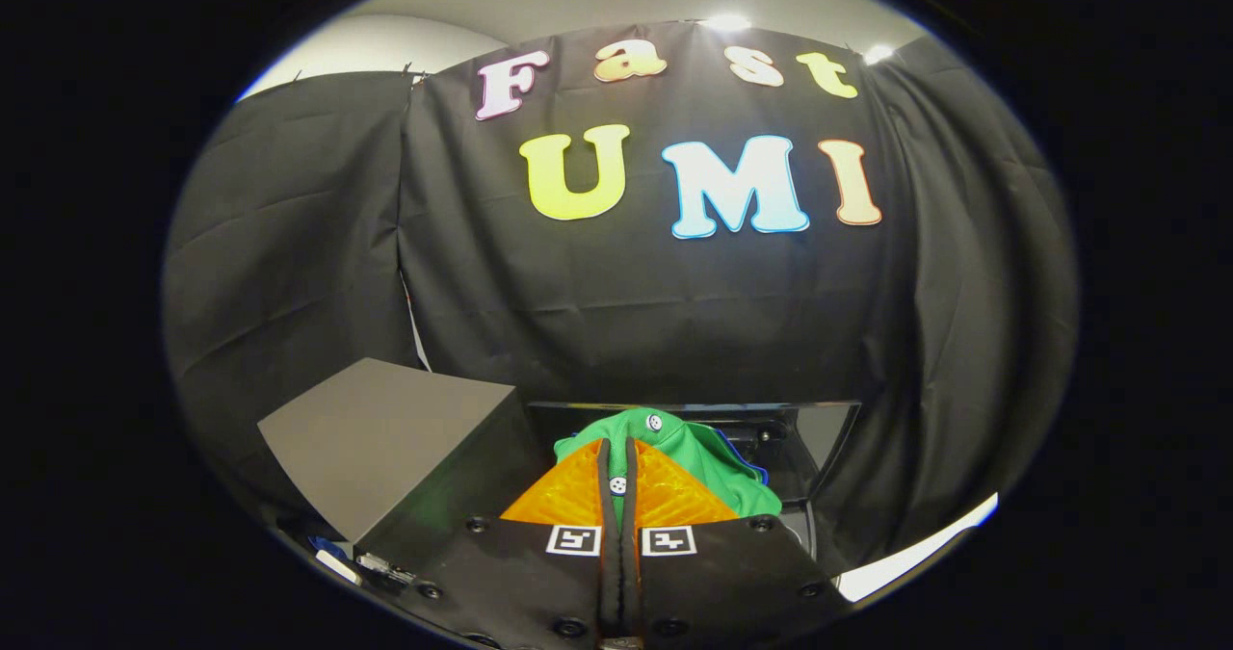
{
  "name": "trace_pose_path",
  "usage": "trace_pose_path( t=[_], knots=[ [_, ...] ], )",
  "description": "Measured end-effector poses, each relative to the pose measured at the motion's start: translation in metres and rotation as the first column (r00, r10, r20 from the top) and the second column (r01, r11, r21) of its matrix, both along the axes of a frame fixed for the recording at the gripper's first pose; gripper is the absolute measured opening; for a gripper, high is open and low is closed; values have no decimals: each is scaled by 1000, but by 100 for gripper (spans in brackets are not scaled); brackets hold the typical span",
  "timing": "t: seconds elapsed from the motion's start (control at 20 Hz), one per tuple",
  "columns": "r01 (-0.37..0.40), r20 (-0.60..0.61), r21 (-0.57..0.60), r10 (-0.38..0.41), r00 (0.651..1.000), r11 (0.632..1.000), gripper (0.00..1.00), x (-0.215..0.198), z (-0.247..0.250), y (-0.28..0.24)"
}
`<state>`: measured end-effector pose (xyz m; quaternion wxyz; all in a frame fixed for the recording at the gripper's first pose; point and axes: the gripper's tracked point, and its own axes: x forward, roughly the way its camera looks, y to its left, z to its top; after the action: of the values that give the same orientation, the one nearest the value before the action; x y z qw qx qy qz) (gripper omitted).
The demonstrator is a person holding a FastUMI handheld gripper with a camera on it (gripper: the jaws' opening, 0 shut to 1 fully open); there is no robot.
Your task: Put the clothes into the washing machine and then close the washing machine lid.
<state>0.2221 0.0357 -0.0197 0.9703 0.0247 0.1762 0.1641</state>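
Fingers of your claw [617, 481] stand drawn nearly together, with just a thin slit left between them, and a fold of the green garment [708, 462] runs down through that slit. You can see a strip of green cloth and a small white button [617, 484] caught in the gap, so both fingers press on the fabric and the claw is clamped on the garment.

Beyond the fingertips the rest of the green garment bunches up in a rounded heap, with a second white button [654, 423] near its top. A sliver of blue cloth [747, 462] peeks out along the heap's right side, just behind the green.

The heap sits in front of the dark opening of the washing machine [804, 438], whose glossy black rim runs across behind the cloth and down its right side. You cannot tell from here whether the cloth hangs over the opening or already rests inside it.

To the left of the fingers and the garment, a flat grey lid [385, 438] stands tilted upward, its broad face turned toward you and its far corner reaching up against the black cloth wall [674, 313]. Below that lid's near corner, beside the claw's body, lie a few small objects too blurred to make out.

A pale strip of surface [915, 554] shows to the right of the machine.
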Motion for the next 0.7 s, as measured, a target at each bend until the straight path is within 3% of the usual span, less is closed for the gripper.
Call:
trace_pose_path(
  t=[0.7],
  knots=[
    [51,-133,-68,-60,989,996,1,18,-94,-39]
  ],
)
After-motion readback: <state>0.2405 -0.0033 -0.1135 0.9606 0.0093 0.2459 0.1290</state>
